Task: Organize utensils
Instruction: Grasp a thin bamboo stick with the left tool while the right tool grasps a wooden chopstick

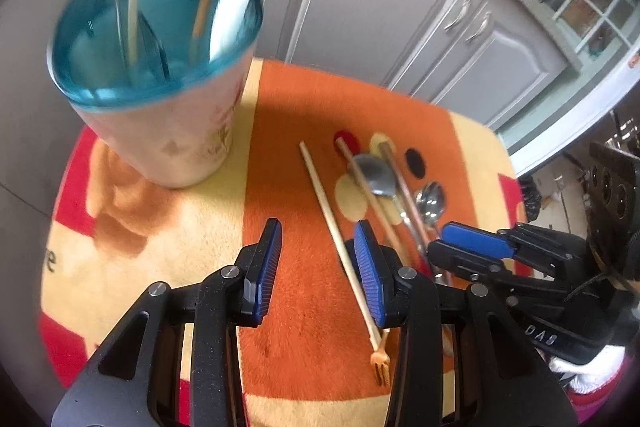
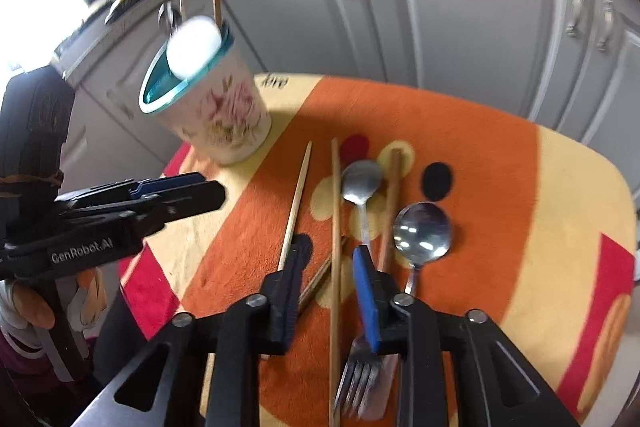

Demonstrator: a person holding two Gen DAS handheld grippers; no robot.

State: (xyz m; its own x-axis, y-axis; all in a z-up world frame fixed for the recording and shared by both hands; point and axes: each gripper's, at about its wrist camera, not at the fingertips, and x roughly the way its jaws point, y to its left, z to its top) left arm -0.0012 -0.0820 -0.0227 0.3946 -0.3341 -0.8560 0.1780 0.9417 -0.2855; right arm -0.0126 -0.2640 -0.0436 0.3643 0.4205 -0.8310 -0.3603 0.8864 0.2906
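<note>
A floral cup with a teal rim (image 1: 160, 107) stands at the table's far left and holds several utensils, among them a white spoon (image 1: 236, 3); it also shows in the right wrist view (image 2: 216, 115). Loose on the cloth lie a wooden skewer fork (image 1: 340, 239), chopsticks (image 2: 335, 227), two metal spoons (image 2: 424, 231) (image 2: 360, 183) and a metal fork (image 2: 360, 379). My left gripper (image 1: 320, 263) is open and empty above the cloth, beside the skewer fork. My right gripper (image 2: 330, 267) is open, low over the chopsticks.
The table wears an orange, yellow and red cloth (image 1: 304, 107). Grey cabinet doors (image 1: 380, 7) stand close behind the table. The floor drops away at the right edge (image 2: 628, 227).
</note>
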